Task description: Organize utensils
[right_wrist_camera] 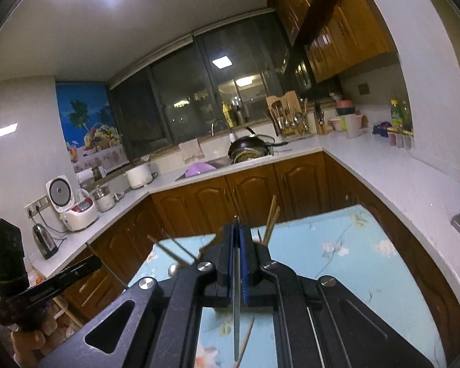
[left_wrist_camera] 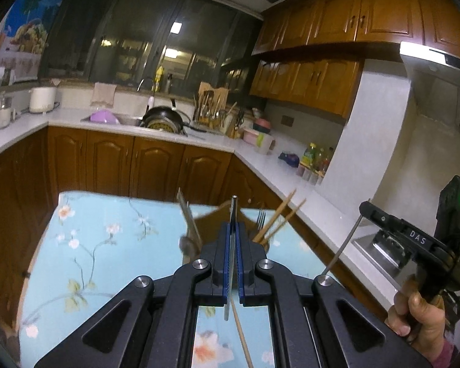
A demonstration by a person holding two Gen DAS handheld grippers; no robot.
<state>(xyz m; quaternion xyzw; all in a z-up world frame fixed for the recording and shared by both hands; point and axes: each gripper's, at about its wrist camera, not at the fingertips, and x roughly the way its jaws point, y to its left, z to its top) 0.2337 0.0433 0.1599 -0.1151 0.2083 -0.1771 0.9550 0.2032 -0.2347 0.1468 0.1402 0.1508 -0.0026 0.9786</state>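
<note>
Spreading below both tools, the floral worktop (left_wrist_camera: pixel 107 239) carries a holder (left_wrist_camera: pixel 211 214) bristling with chopsticks (left_wrist_camera: pixel 279 217) and a fork (left_wrist_camera: pixel 260 216). Each slim metal utensil could pivot or slip from its thin pinch. Left tool (left_wrist_camera: pixel 233 230) and right tool (right_wrist_camera: pixel 237 233) are clamped shut on a metal utensil (left_wrist_camera: pixel 233 214) apiece.

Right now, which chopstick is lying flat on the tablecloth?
The lone chopstick under the left gripper, seen through its frame; the other chopsticks stand tilted up beside the fork.

Black left gripper (left_wrist_camera: pixel 233 230), blue pads, silver screws; right gripper (left_wrist_camera: pixel 365 207) (marked "DAS"), green light.
</note>
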